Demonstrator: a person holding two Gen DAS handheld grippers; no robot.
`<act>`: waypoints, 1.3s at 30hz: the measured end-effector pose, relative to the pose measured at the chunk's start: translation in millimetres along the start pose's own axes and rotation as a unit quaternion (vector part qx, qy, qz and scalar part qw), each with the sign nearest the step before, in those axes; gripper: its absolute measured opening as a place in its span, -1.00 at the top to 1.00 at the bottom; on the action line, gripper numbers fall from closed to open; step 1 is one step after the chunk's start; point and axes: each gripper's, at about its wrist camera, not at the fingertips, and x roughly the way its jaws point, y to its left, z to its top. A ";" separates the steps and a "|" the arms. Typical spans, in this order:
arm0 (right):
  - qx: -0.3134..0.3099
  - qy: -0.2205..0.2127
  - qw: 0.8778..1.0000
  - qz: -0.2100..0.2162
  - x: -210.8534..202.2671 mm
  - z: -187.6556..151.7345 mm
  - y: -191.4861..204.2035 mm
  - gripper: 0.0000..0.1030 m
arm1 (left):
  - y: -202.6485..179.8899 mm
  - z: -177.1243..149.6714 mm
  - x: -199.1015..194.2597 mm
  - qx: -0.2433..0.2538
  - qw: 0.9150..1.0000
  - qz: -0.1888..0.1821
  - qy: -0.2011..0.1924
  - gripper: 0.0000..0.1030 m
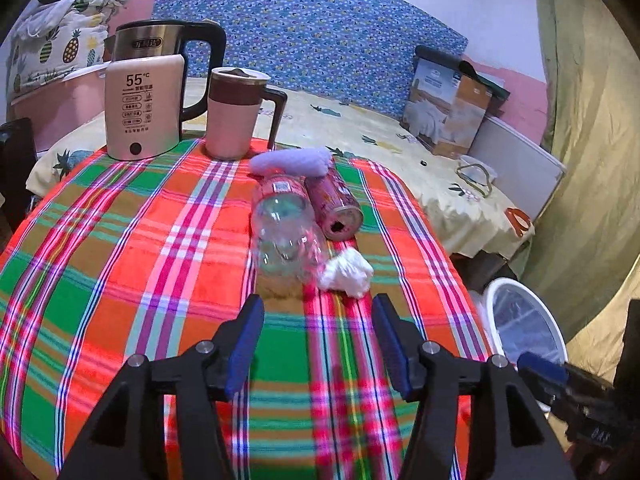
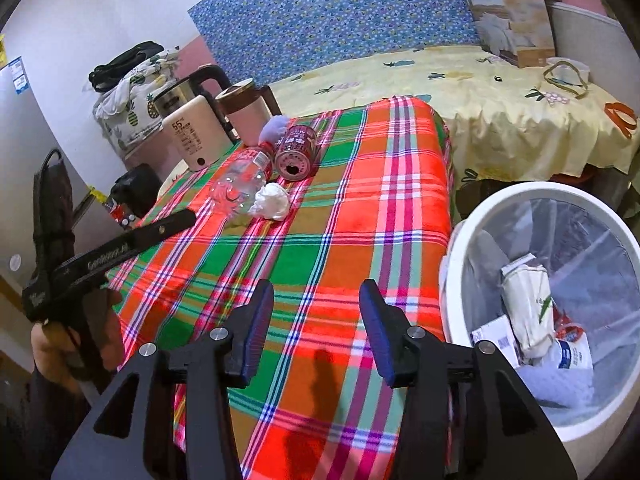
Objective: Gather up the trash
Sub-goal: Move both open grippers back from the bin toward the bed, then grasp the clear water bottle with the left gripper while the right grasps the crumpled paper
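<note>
A clear plastic bottle [image 1: 282, 228] lies on the plaid tablecloth [image 1: 120, 260], with a pink can [image 1: 336, 204] on its side to the right of it. A crumpled white tissue [image 1: 348, 272] rests in front of them, and a lilac fuzzy item [image 1: 292, 162] behind. My left gripper [image 1: 318, 312] hovers open just short of the tissue, nothing between its pads. In the right wrist view the bottle [image 2: 244, 178], can [image 2: 296, 152] and tissue [image 2: 274, 200] lie far ahead. My right gripper [image 2: 316, 300] is open and empty over the cloth, beside the white bin [image 2: 460, 248].
A kettle [image 1: 148, 92] and a pink mug [image 1: 236, 114] stand at the table's far left. The lined bin holds a paper carton [image 2: 524, 304] and wrappers. A bed with a yellow sheet [image 2: 500, 120] lies beyond the table. A hand [image 2: 52, 340] holds the left gripper.
</note>
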 end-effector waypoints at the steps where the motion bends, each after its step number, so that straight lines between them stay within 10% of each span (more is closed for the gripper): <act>1: 0.000 0.003 1.000 0.001 2.2 0.1 -0.3 0.08 | 0.8 2.9 4.1 0.000 1.000 0.002 0.000 -0.17; 22: -0.004 0.027 0.999 0.018 46.8 17.3 1.2 0.07 | 13.1 37.8 83.8 0.005 0.999 0.024 0.029 -0.26; 39: -0.044 0.030 0.998 0.031 84.4 41.8 30.0 0.07 | 53.5 2.4 21.7 -0.009 0.999 0.031 0.027 -0.25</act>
